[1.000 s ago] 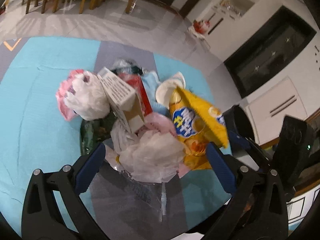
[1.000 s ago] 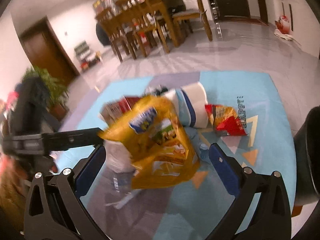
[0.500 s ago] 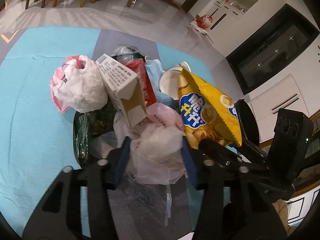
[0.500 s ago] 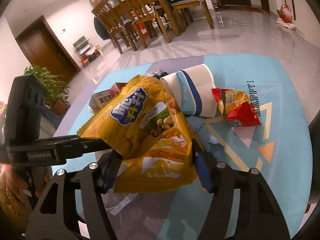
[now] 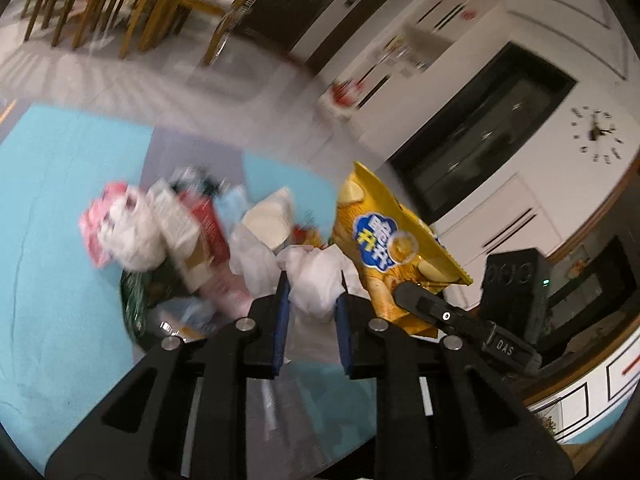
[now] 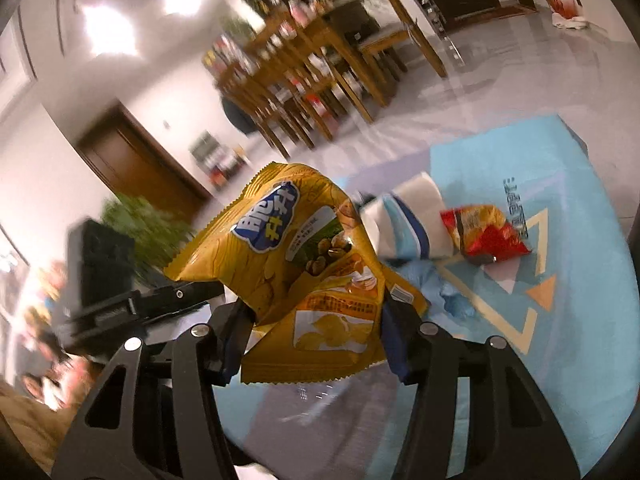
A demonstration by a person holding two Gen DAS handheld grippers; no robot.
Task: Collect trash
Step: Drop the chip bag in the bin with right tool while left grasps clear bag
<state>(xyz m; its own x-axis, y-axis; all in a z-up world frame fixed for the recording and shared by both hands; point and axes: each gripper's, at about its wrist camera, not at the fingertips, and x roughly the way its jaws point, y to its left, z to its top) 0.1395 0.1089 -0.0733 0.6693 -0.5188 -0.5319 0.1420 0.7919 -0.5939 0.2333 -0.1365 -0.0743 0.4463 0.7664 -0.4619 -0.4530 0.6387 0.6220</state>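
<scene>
In the left wrist view a crumpled white plastic bag (image 5: 316,272) sits between the blue pads of my left gripper (image 5: 312,286). The jaws are closing and the pads press into it. It hangs just above the trash pile. In the right wrist view a yellow chip bag (image 6: 288,248) stands upright in my right gripper (image 6: 316,308). Those jaws are closing too, and both pads pinch the bag's lower sides. From the left wrist the same chip bag (image 5: 380,240) shows to the right, with one of the right gripper's fingers (image 5: 424,304) under it.
The trash pile lies on a light-blue mat (image 5: 60,208): a pink-and-white bag (image 5: 120,228), a carton (image 5: 180,232), a paper cup (image 5: 268,220), a green wrapper (image 5: 134,300). A red snack bag (image 6: 484,236) lies beside a white-and-blue cup (image 6: 408,216). Wooden dining chairs (image 6: 312,92) stand behind.
Both grippers went from wide open to closed, the left on the white plastic bag, the right on the yellow chip bag. Both have lifted, and the views now tilt higher into the room.
</scene>
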